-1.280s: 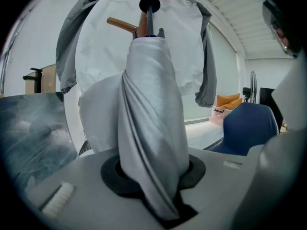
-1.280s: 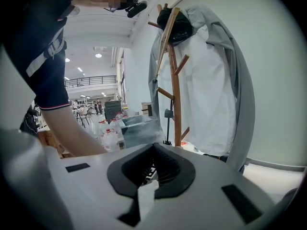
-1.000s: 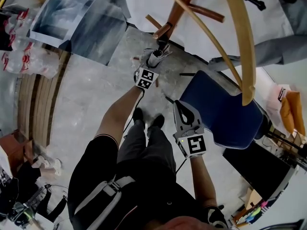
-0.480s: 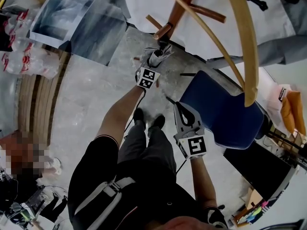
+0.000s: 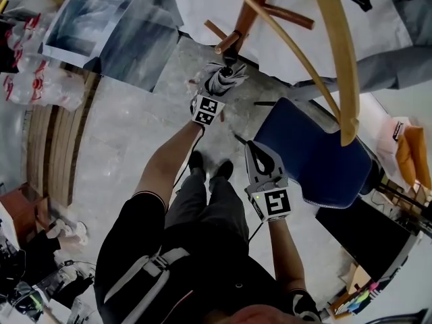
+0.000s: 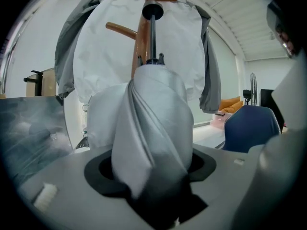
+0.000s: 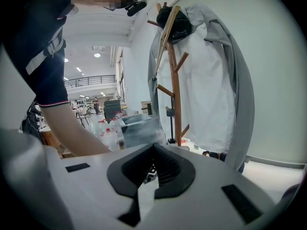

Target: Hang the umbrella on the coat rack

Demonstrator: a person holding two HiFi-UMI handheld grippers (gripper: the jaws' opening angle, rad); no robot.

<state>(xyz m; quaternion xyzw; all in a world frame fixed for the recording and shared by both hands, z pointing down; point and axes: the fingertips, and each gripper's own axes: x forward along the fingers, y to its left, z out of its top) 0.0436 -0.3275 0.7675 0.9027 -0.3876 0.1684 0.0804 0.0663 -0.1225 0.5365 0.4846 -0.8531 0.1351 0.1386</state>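
The grey folded umbrella stands just below the brown wooden coat rack. In the left gripper view its canopy fills the space between the jaws. Its black shaft runs up to a round black end against the rack pole, beside a peg. My left gripper has its jaws opening, with the fabric loose between them and dark gaps at both sides. My right gripper hangs lower right, away from the rack, its jaws shut and nothing in them.
A blue chair stands right of my right gripper. A white coat with grey sleeves hangs on the rack. A curved wooden bow crosses the upper right. Water bottles and a clear plastic box sit at the left.
The left gripper's jaws have spread apart and the umbrella's canopy has puffed out wider between them. Neither hand has shifted noticeably.
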